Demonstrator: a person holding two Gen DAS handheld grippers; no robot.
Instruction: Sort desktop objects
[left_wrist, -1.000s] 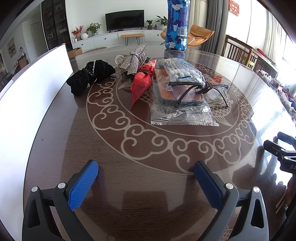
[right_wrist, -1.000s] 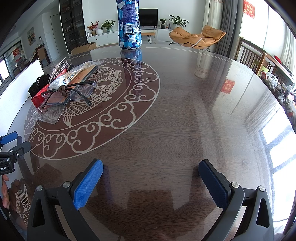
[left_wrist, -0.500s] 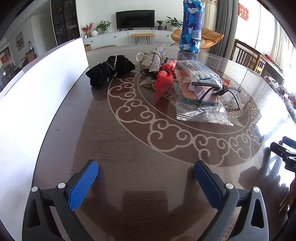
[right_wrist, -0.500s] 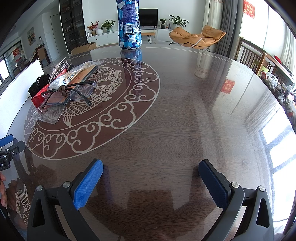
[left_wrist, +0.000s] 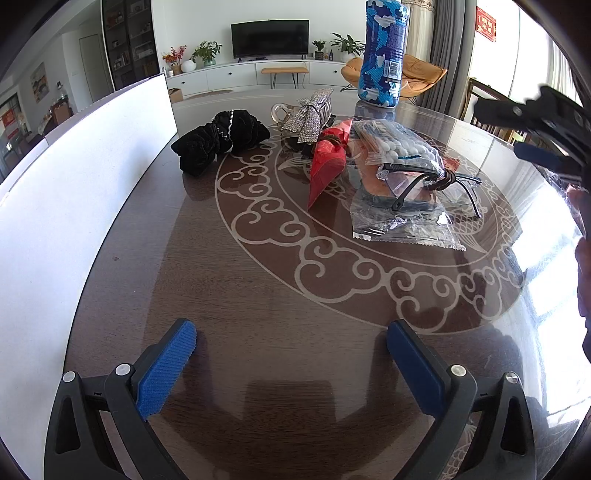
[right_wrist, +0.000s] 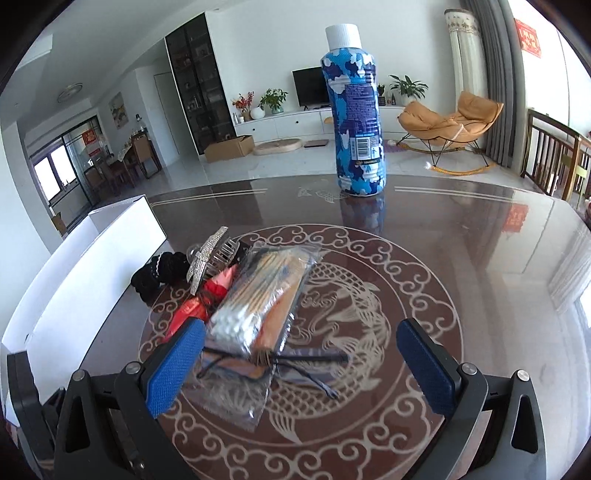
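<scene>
A pile lies on the dark table: a black scrunchie (left_wrist: 221, 138), a rhinestone hair clip (left_wrist: 310, 116), a red packet (left_wrist: 327, 162), a clear bag of cotton swabs (left_wrist: 395, 147) and black-framed glasses (left_wrist: 430, 182) on top. My left gripper (left_wrist: 291, 349) is open, well short of the pile, over bare table. My right gripper (right_wrist: 301, 347) is open just above the swab bag (right_wrist: 258, 302) and the glasses (right_wrist: 273, 362), its left finger beside the bag. The right gripper also shows blurred in the left wrist view (left_wrist: 535, 125).
A long white box (left_wrist: 74, 184) runs along the table's left edge; it appears in the right wrist view (right_wrist: 85, 266) too. A tall blue camouflage bottle (right_wrist: 354, 122) stands at the table's far side. Wooden chairs (right_wrist: 554, 158) stand to the right.
My right gripper has swung left and forward from open table to hover over the swab bag and glasses. The left gripper has shifted slightly left and back.
</scene>
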